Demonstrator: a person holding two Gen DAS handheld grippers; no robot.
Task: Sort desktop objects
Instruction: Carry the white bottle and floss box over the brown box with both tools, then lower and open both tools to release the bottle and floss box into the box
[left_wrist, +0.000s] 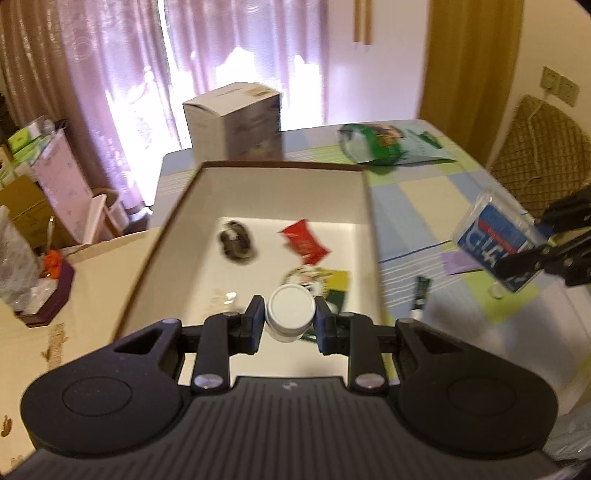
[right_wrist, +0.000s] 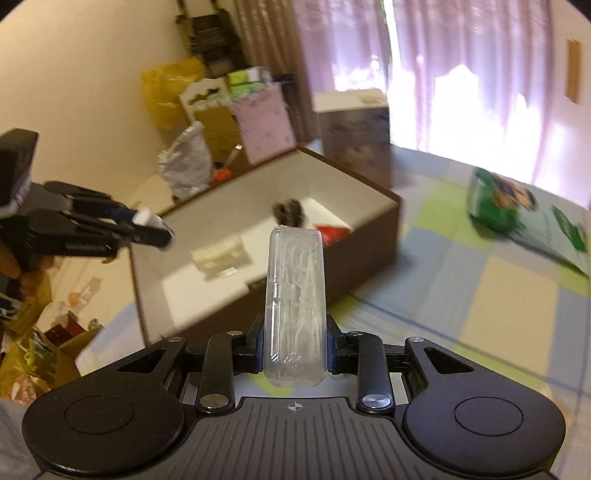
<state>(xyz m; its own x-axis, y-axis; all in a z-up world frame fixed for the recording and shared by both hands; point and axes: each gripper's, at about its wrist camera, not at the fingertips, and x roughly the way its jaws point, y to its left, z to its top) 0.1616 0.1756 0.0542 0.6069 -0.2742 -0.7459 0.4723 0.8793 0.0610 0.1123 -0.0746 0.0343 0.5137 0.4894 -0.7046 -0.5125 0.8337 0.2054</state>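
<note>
1. Left claw (left_wrist: 290, 319) grips a small white jar (left_wrist: 290, 315) by its sides, lid up, hanging over the near end of the open box (left_wrist: 258, 168); right claw (right_wrist: 295, 341) clamps a clear plastic case (right_wrist: 295, 302) upright, off the box's right side, above the desk (right_wrist: 498, 295).
2. Both loads look bound for the box, so I judge the drop comes next.
3. Lower the jar into bare white floor near the box's front wall, clear of the red packet (left_wrist: 304, 242), the dark object (left_wrist: 234, 240) and the green-yellow sachets (left_wrist: 332, 284).
4. Bring the case over the box's right wall before releasing; its height could clip the rim.
5. Release low, one claw at a time, to prevent bouncing or collisions.
</note>
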